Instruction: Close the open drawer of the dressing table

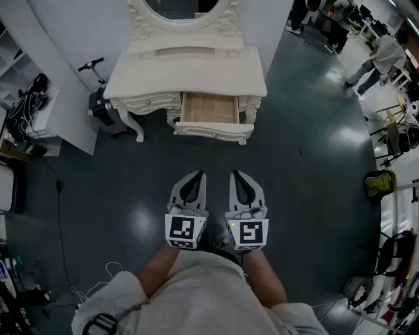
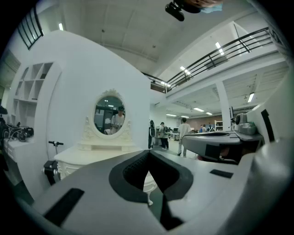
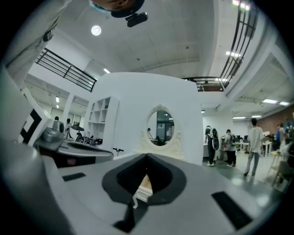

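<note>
The white dressing table with its oval mirror stands against the wall ahead. Its middle drawer is pulled out, showing a bare wooden inside behind the carved white front. My left gripper and right gripper are side by side over the floor, short of the drawer, both shut and holding nothing. In the left gripper view the shut gripper points at the table. In the right gripper view the drawer shows through the gap below the shut gripper.
A black scooter leans left of the table, next to white shelving. Cables trail over the dark floor at the left. People stand far right, with a green bag and chairs along the right edge.
</note>
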`<action>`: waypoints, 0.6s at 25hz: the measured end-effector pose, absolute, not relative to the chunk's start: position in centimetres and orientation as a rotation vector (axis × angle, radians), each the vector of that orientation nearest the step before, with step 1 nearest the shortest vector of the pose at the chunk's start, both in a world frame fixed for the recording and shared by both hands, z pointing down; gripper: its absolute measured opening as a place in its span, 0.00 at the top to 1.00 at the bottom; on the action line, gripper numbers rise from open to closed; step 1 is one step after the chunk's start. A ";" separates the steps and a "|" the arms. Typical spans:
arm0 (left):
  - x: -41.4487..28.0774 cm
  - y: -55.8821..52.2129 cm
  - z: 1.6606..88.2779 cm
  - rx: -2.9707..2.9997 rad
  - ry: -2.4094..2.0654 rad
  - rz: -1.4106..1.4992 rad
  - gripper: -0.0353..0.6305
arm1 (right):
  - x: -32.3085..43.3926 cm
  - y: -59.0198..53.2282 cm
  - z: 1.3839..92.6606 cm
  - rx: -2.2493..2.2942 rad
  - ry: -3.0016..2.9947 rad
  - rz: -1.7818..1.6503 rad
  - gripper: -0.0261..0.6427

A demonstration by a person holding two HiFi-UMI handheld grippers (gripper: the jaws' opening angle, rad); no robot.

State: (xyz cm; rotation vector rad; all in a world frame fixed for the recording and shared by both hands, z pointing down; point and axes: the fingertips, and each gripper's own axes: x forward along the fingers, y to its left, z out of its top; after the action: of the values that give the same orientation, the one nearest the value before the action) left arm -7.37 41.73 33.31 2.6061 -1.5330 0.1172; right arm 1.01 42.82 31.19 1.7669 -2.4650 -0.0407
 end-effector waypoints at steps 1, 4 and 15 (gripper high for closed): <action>-7.7 40.8 33.7 2.603 -1.530 0.121 0.94 | 0.7 41.9 31.4 1.763 -2.460 -0.044 0.94; -9.0 38.3 34.8 2.594 -1.509 0.132 0.94 | -0.6 39.1 32.0 1.755 -2.454 -0.052 0.94; -13.9 31.3 37.7 2.569 -1.404 0.164 0.94 | -7.4 32.6 33.6 1.612 -2.464 -0.061 0.94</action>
State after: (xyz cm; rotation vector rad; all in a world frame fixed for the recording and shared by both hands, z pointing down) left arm -13.92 31.32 37.73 2.5687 -1.4040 0.1639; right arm -7.38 32.57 33.62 1.6119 -2.4639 -0.0613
